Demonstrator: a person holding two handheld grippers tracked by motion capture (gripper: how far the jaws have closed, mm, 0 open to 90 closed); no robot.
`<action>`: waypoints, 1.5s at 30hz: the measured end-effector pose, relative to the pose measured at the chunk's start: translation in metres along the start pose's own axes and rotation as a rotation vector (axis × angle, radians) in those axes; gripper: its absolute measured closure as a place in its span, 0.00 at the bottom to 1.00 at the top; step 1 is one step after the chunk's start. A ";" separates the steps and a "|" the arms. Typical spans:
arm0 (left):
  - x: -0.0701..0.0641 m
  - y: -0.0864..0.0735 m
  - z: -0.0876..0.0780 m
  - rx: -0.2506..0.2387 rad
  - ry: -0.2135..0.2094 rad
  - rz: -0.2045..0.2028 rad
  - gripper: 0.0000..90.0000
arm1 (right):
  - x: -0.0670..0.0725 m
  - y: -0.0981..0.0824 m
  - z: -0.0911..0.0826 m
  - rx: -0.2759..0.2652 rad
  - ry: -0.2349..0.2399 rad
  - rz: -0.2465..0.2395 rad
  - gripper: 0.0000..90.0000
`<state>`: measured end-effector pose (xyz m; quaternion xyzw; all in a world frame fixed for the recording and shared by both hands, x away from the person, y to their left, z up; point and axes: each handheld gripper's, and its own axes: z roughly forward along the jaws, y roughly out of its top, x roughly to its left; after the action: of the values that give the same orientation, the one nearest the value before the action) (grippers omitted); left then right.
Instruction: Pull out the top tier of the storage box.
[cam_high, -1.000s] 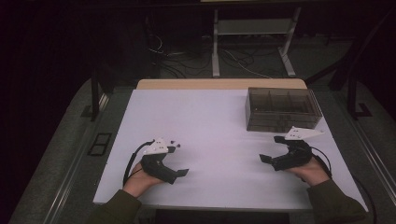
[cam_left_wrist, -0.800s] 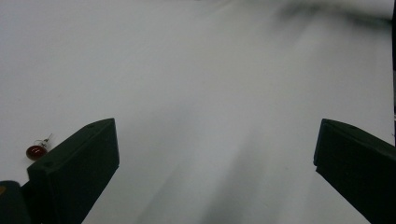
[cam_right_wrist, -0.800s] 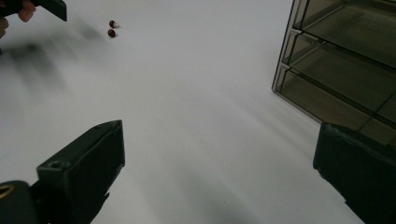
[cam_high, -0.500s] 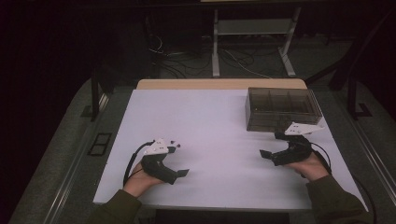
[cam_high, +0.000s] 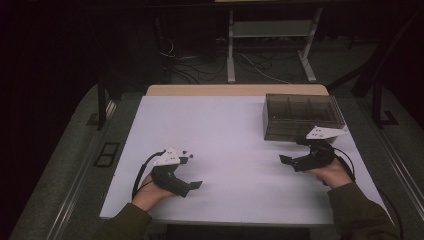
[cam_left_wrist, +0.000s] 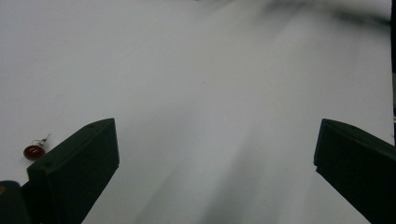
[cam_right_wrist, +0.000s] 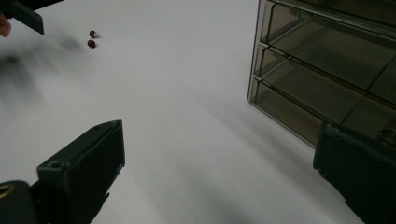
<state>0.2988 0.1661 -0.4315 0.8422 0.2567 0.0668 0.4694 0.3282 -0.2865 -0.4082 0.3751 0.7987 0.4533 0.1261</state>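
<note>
High view shows the left claw (cam_high: 187, 172) and the right claw (cam_high: 295, 161) both low over the white bench (cam_high: 225, 135), each spread wide with nothing between its jaws. The things in play look to be two small red beads: in the right gripper view they lie close together on the bench (cam_right_wrist: 91, 44) (cam_right_wrist: 93, 33), well apart from the smoky plastic drawer box (cam_right_wrist: 327, 79) that stands just beside the right claw. In the left gripper view one red bead (cam_left_wrist: 34, 151), with a thin wire loop, sits just outside the left jaw rather than between the jaws. The likely trouble is a miss: closing now would catch air, and a jaw brushing so small and round a bead could send it rolling off across the smooth surface. Both hands rest near the person's edge of the bench, forearms coming in from below, the claws angled inward towards each other.
</note>
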 end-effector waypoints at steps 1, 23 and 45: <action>0.000 0.000 0.000 0.001 0.000 0.001 0.00 | -0.001 0.000 0.000 -0.002 0.001 0.003 0.02; 0.001 0.000 -0.001 -0.004 0.001 0.002 0.00 | -0.015 -0.004 -0.002 -0.008 -0.042 -0.009 0.02; 0.001 -0.001 0.000 0.001 -0.004 -0.001 0.00 | -0.035 -0.011 -0.017 -0.016 -0.102 0.013 0.02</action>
<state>0.2991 0.1671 -0.4318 0.8424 0.2562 0.0647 0.4695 0.3384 -0.3255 -0.4126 0.4021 0.7850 0.4409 0.1667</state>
